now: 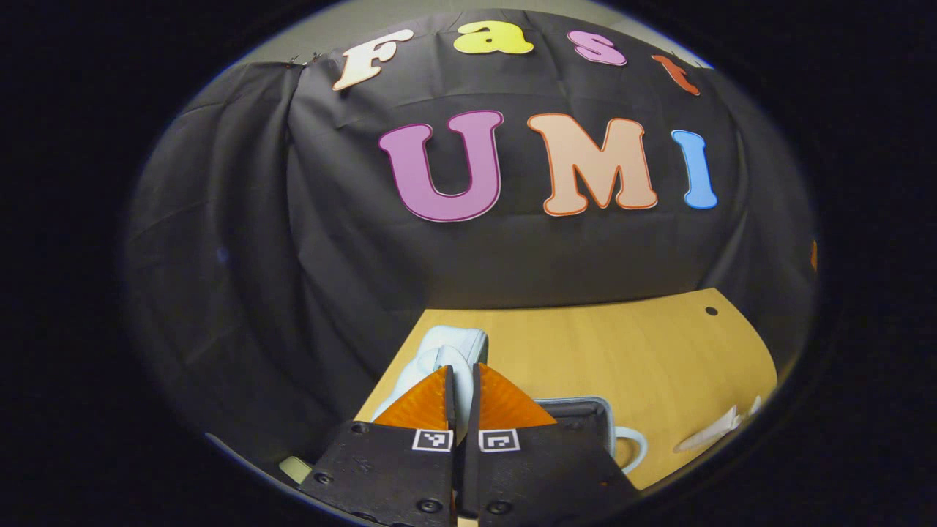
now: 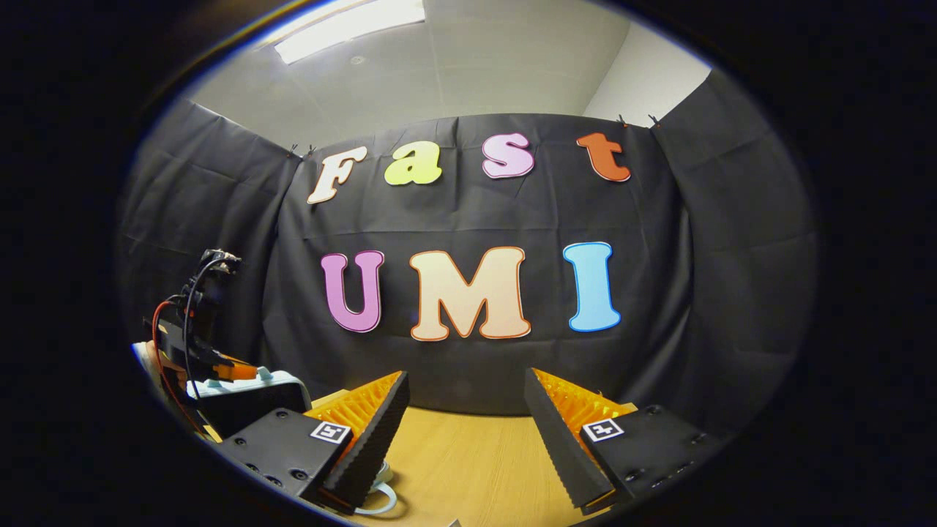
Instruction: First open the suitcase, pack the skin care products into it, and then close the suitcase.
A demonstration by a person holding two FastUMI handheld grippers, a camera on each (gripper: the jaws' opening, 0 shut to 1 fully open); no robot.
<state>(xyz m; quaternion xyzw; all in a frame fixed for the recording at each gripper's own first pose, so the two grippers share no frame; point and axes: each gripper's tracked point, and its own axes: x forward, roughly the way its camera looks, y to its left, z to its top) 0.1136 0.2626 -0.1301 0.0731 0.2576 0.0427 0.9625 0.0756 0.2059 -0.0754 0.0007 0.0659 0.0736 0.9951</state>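
Suitcase on wooden table. Left gripper fingers nearly together, gripping nothing clear, pale-blue item just beyond. Right gripper wide open, empty.

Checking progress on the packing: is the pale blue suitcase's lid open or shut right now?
Open, it seems: the pale blue suitcase lid stands raised, pinched by the left gripper, above the dark interior.

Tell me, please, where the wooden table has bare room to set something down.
The wooden table lies bare across its middle and far side, up to the black cloth wall. It is crowded near the left gripper: the pale blue suitcase, a dark tray, and a white crumpled item at the right edge.
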